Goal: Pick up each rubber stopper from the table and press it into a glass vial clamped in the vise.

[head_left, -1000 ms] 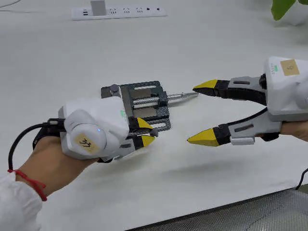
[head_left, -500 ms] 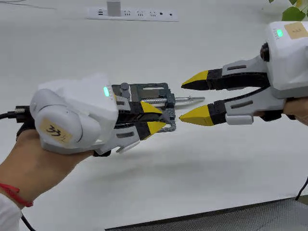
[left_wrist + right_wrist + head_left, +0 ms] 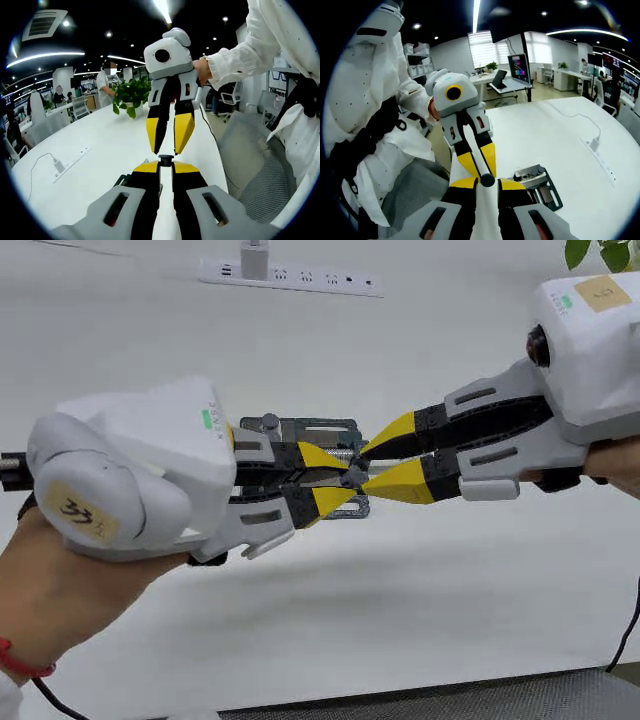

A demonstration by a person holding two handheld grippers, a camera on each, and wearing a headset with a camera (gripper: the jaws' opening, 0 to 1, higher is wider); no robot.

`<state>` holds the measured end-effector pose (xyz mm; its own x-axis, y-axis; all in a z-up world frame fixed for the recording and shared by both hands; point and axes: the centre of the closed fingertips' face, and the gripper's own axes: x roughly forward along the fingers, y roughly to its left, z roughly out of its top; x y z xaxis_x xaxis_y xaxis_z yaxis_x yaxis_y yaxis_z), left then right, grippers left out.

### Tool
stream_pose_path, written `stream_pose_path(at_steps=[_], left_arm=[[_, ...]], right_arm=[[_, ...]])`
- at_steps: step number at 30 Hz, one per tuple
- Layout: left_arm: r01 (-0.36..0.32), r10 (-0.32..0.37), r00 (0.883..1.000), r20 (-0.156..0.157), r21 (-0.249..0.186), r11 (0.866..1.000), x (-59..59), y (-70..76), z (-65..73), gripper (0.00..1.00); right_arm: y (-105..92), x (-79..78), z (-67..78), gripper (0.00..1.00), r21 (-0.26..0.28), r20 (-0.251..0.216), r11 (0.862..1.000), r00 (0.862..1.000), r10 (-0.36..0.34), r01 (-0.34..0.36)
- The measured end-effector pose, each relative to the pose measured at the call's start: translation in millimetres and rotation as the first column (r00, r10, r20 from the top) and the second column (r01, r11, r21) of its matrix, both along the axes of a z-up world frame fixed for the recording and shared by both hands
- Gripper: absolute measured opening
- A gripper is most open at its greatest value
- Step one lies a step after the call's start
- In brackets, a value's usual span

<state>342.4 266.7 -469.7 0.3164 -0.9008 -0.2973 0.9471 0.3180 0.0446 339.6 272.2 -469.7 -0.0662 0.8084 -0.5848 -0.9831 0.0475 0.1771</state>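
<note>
Both grippers are raised above the white table [image 3: 330, 610], tip to tip. My left gripper [image 3: 338, 478] is shut on a small dark rubber stopper [image 3: 352, 478], which sits at its yellow tips [image 3: 165, 161]. My right gripper [image 3: 368, 465] faces it from the right. Its jaws are narrowed to a slim gap, and its tips reach the stopper [image 3: 487, 180] from either side. The grey vise [image 3: 300, 428] rests on the table behind and below the grippers, mostly hidden by them, and appears again as the vise [image 3: 540, 187] beside the right jaw.
A white power strip [image 3: 290, 277] with a plugged-in charger lies at the table's far edge. Green plant leaves [image 3: 600, 252] hang at the top right. A mesh chair seat [image 3: 450, 702] lies past the near table edge. People stand in the office background [image 3: 105, 82].
The right gripper has narrowed from wide open and moved left to meet the left gripper's tips. The left gripper, still shut on the stopper, has lifted and moved right.
</note>
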Motion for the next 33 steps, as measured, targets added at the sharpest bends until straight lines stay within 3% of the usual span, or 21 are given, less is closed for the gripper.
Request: stream_pose_path(at_steps=[8, 33], left_arm=[[0.001, -0.001, 1.000, 0.005, -0.016, 1.000, -1.1, 0.5, 6.1, 0.05], [0.007, -0.007, 1.000, 0.000, -0.018, 1.000, 0.4, 0.5, 5.4, 0.05]], right_arm=[[2.5, -3.4, 3.4, 0.09, -0.012, 0.002, 1.000, 1.000, 0.019, -0.019], [4.3, -5.2, 4.4, 0.06, -0.020, 0.024, 0.999, 0.999, 0.033, -0.033]])
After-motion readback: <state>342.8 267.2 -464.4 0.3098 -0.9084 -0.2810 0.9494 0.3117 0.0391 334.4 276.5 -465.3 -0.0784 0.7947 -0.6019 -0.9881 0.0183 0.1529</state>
